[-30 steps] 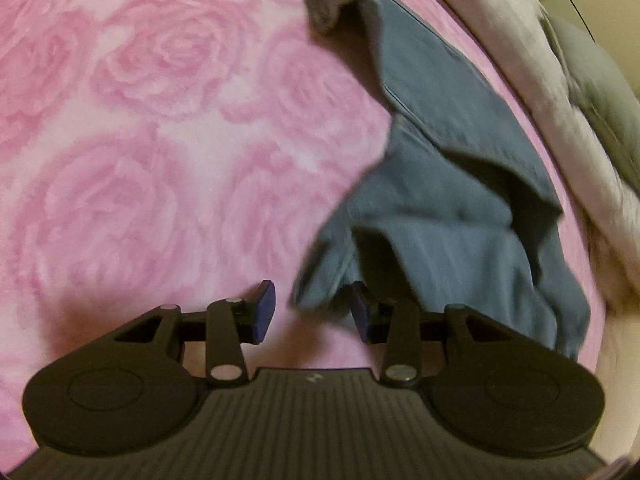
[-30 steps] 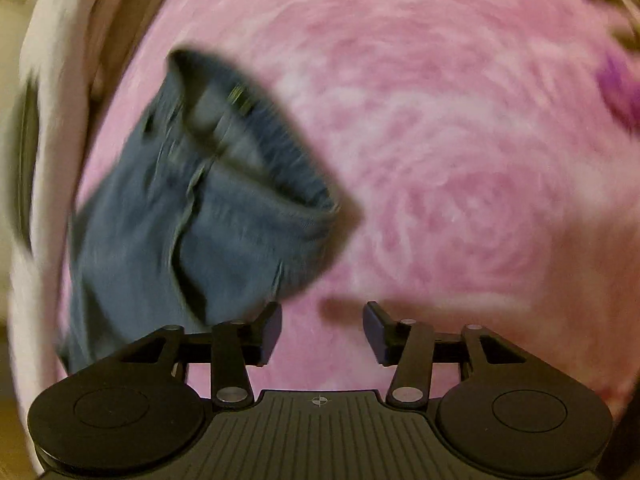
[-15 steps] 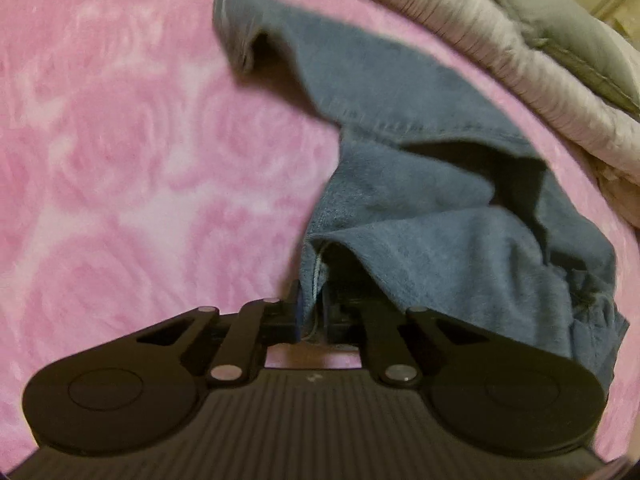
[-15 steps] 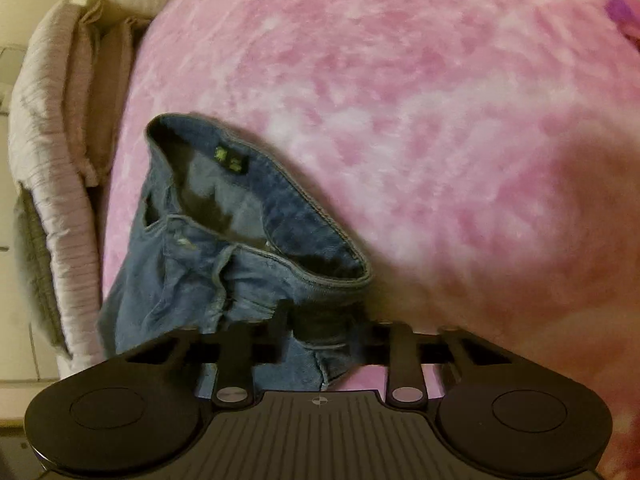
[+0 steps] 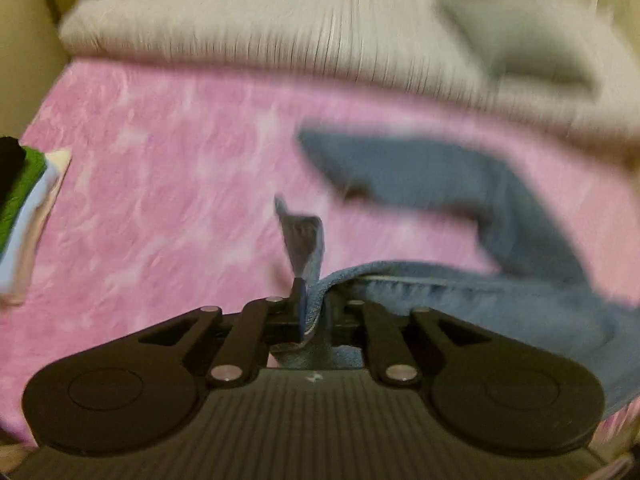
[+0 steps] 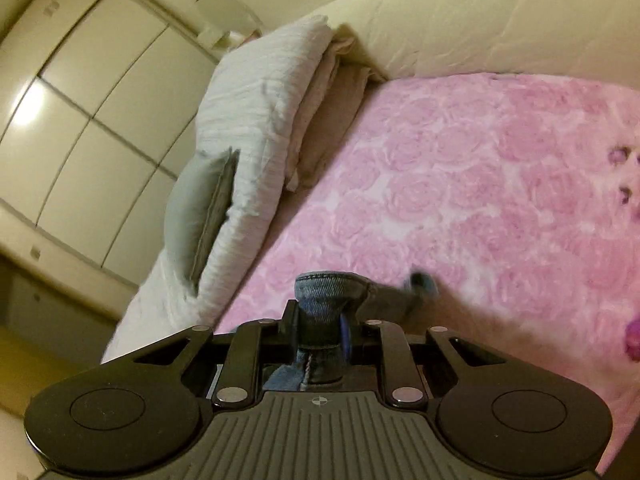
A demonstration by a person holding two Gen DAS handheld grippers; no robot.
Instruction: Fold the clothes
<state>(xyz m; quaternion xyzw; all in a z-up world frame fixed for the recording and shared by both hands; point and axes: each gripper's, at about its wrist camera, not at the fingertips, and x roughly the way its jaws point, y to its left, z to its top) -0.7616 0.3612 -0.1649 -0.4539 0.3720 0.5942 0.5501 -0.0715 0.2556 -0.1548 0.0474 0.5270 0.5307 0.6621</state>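
Both tongs now clamped on jeans, lifted off pink blanket.

A second ago open and hovering; since then left gripper (image 5: 310,312) shut on a hem fold, right gripper (image 6: 320,328) on the waistband. Blue denim jeans (image 5: 460,184) trail right of left tongs, blurred, above rose-pattern blanket (image 6: 460,184). Ready for spreading flat.

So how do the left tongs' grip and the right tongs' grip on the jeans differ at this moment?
The left tongs pinch a thin, flat edge of the jeans, with the rest trailing off to the right over the pink blanket. The right tongs clamp a thick, stitched bunch of denim that bulges above the tips. The left view is motion-blurred; the right view is mostly sharp. Both tongs are shut on the same garment.
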